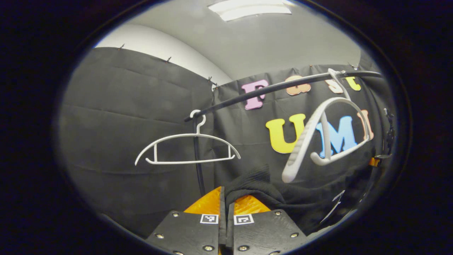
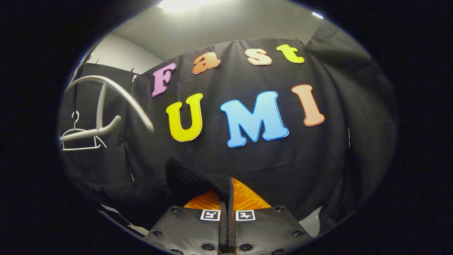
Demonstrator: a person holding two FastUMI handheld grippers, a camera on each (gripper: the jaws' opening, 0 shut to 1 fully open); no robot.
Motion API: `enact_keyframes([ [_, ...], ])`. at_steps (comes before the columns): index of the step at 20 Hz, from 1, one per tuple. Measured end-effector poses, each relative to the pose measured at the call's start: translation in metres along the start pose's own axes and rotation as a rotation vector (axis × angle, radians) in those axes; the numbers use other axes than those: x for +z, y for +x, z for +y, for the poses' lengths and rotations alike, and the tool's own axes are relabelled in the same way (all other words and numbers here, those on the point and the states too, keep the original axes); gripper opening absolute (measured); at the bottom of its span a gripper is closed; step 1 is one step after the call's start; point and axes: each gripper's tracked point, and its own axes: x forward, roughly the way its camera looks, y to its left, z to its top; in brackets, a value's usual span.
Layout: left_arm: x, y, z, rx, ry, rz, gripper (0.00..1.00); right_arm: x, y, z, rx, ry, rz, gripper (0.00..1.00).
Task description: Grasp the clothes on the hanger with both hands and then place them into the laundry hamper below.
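A black knitted garment hangs off my left gripper, whose fingers are shut on a fold of it. It stretches right and down, below a bare white hanger that swings tilted on the black rail. In the right gripper view the same black garment spreads to the left, and my right gripper is shut on its edge. The tilted white hanger is at the upper left there.
A second bare white hanger hangs level at the rail's left end, beside a black upright pole; that second hanger appears small and far in the right gripper view. Black cloth walls close the booth behind.
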Motion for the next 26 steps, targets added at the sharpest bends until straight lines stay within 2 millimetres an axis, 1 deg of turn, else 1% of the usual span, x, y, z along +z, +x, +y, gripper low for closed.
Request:
enact_keyframes([
  [5, -0.019, -0.012, -0.021, -0.057, 0.025, 0.03, 0.01, -0.018, -0.039, 0.014, 0.026, -0.049, 0.027, 0.01],
  [8, -0.028, -0.029, -0.028, -0.101, 0.017, 0.047, 0.0, -0.028, -0.07, 0.028, 0.046, -0.074, 0.041, 0.01],
  [12, -0.033, -0.055, -0.033, -0.164, 0.013, 0.059, 0.0, -0.037, -0.113, 0.044, 0.066, -0.084, 0.062, 0.01],
  [13, -0.035, -0.061, -0.036, -0.187, 0.012, 0.06, 0.0, -0.038, -0.124, 0.049, 0.07, -0.088, 0.065, 0.0],
  [15, -0.042, -0.08, -0.049, -0.238, 0.005, 0.057, 0.0, -0.041, -0.145, 0.062, 0.089, -0.102, 0.073, 0.01],
  [18, -0.047, -0.104, -0.074, -0.314, -0.02, 0.059, 0.0, -0.051, -0.175, 0.083, 0.115, -0.104, 0.094, 0.01],
  [20, -0.047, -0.115, -0.086, -0.368, -0.037, 0.056, 0.0, -0.057, -0.192, 0.098, 0.13, -0.098, 0.106, 0.01],
  [23, -0.051, -0.123, -0.106, -0.444, -0.072, 0.066, 0.0, -0.07, -0.213, 0.116, 0.14, -0.133, 0.12, 0.0],
  [24, -0.055, -0.122, -0.116, -0.466, -0.092, 0.07, 0.0, -0.075, -0.218, 0.123, 0.149, -0.134, 0.127, 0.02],
  [26, -0.06, -0.127, -0.133, -0.514, -0.141, 0.079, 0.01, -0.089, -0.229, 0.132, 0.164, -0.126, 0.145, 0.0],
])
